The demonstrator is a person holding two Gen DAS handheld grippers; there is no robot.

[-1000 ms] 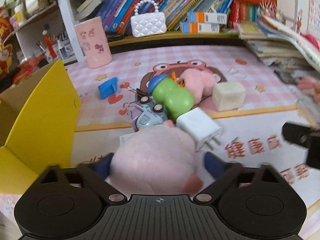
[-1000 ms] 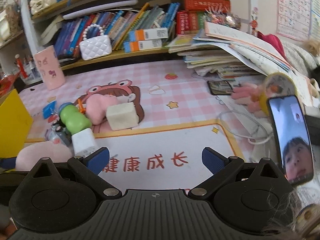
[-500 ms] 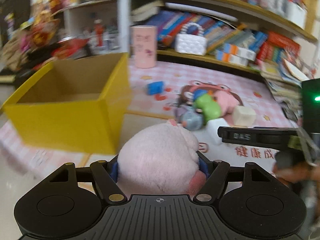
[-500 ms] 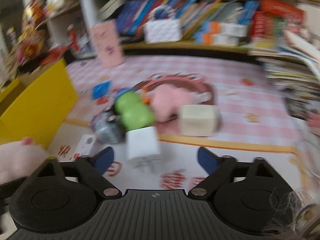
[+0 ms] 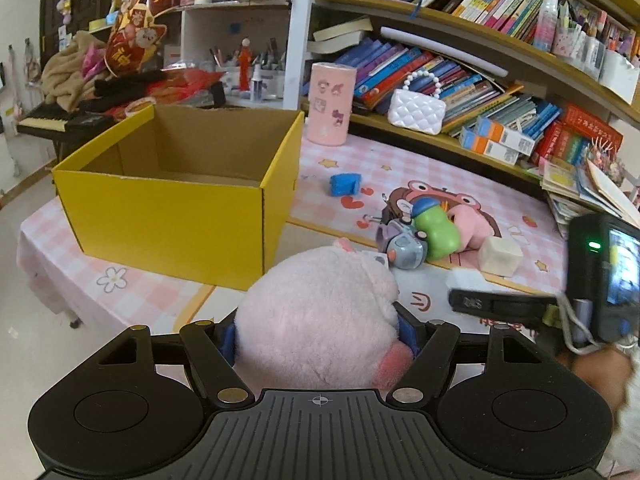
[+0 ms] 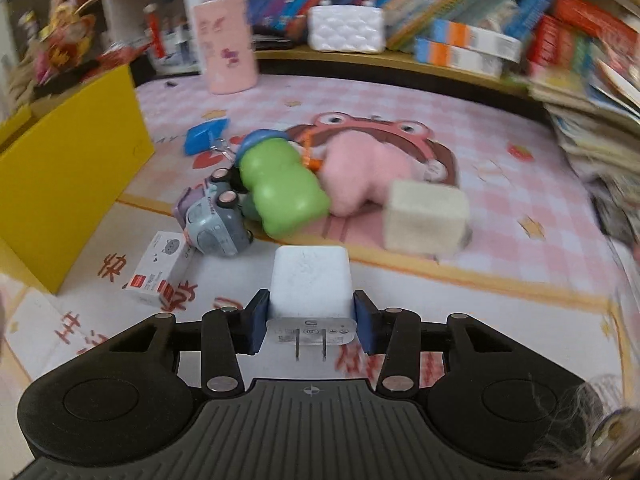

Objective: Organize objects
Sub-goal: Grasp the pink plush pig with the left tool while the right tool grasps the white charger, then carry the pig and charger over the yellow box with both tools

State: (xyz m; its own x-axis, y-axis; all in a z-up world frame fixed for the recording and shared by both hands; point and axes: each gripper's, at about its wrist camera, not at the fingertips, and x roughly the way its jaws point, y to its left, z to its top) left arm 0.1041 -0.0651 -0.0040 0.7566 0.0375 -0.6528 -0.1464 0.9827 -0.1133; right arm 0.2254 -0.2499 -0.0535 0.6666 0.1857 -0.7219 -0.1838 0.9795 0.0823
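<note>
My left gripper is shut on a pink plush toy and holds it above the table, right of and in front of the open yellow cardboard box. My right gripper has its blue pads against both sides of a white charger plug that lies on the mat, prongs toward the camera. Beyond it lie a grey toy car, a green bottle, a second pink plush, a cream block, a small white box and a blue piece.
The right gripper's body and the phone mounted on it show in the left wrist view. A pink cup, a white handbag and bookshelves stand behind. Stacked books lie at the right.
My left gripper shut on the pink plush, lifted it and turned toward the yellow box. My right gripper moved left and down and shut around the white charger.
</note>
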